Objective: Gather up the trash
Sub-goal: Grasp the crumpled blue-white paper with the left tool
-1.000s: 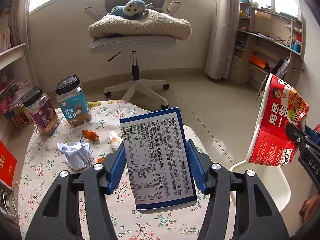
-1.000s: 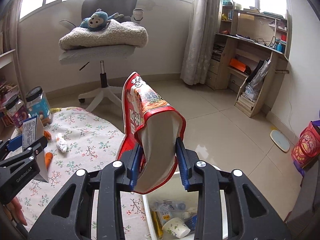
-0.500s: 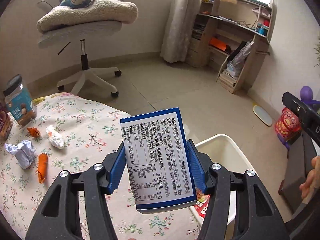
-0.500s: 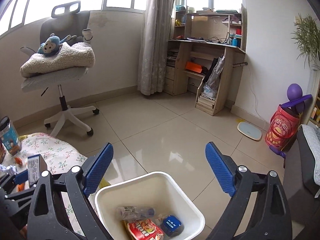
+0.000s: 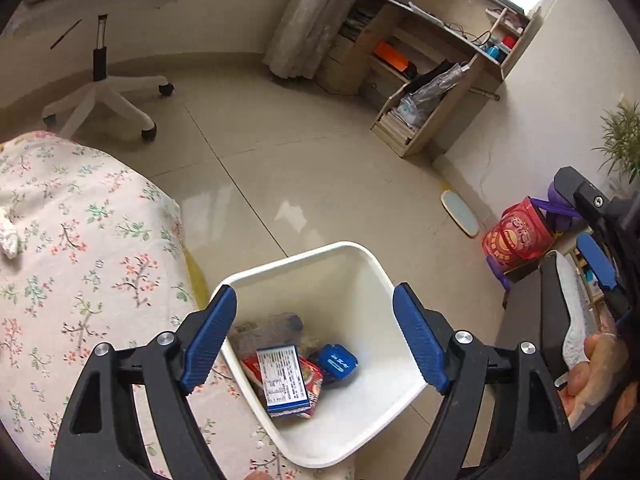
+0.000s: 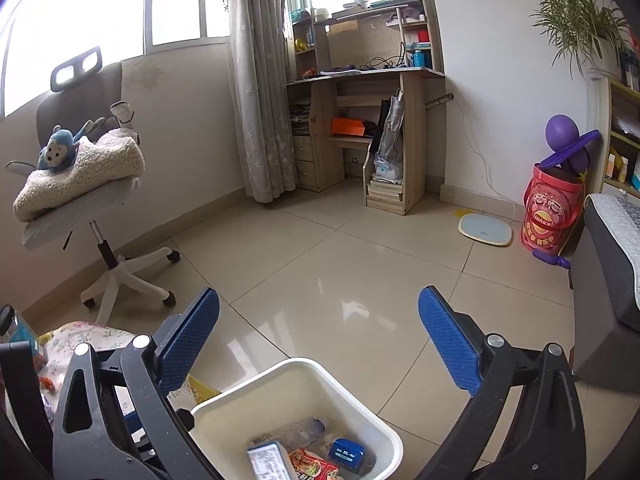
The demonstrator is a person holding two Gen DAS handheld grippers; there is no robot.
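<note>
A white trash bin (image 5: 360,252) stands on the floor beside the table. Inside lie a blue-edged box with a white label (image 5: 282,380), the red noodle packet (image 5: 316,376), a small blue box (image 5: 338,362) and a clear plastic bottle (image 5: 264,328). My left gripper (image 5: 316,336) is open and empty right above the bin. My right gripper (image 6: 320,340) is open and empty, above the bin (image 6: 352,392) and a little to its right; its blue pad (image 5: 596,260) shows at the right edge of the left wrist view.
The table with a floral cloth (image 5: 80,264) is left of the bin, with a white crumpled scrap (image 5: 10,240) on it. An office chair (image 6: 80,200), a wooden desk (image 6: 360,132), a red bucket (image 6: 552,216) and a dark sofa (image 6: 612,280) stand around the tiled floor.
My left gripper swung over the bin, opened and let go of the blue-edged box, which now lies in the bin. The right gripper dropped the noodle packet earlier and stays open.
</note>
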